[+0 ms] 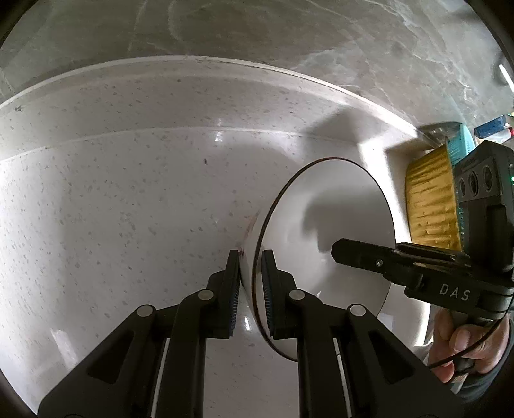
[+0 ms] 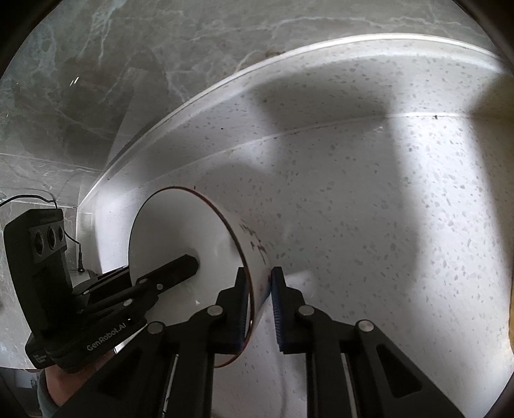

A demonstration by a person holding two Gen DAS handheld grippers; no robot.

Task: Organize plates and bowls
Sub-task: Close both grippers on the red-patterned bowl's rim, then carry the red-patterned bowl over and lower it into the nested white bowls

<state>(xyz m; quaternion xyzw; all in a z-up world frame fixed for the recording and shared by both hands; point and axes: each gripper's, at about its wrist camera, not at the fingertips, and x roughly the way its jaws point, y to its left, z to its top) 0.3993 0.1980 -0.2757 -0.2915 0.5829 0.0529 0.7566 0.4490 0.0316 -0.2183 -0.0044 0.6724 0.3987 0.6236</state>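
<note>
A white bowl [image 1: 321, 231] with a thin dark rim and reddish marks on its outer wall sits over the speckled white counter [image 1: 128, 193]. My left gripper [image 1: 250, 260] is shut on the bowl's near rim, one pad inside and one outside. In the right wrist view my right gripper [image 2: 260, 279] is shut on the opposite side of the same bowl [image 2: 180, 231]. Each gripper shows in the other's view, with one finger [image 1: 353, 254] [image 2: 180, 267] inside the bowl. Whether the bowl touches the counter [image 2: 385, 225] I cannot tell.
A raised ledge runs along the back of the counter below a grey marble wall [image 1: 257, 29]. A yellow ribbed object with a teal part [image 1: 430, 205] stands at the right. A person's hand [image 1: 462, 347] holds the right gripper's handle.
</note>
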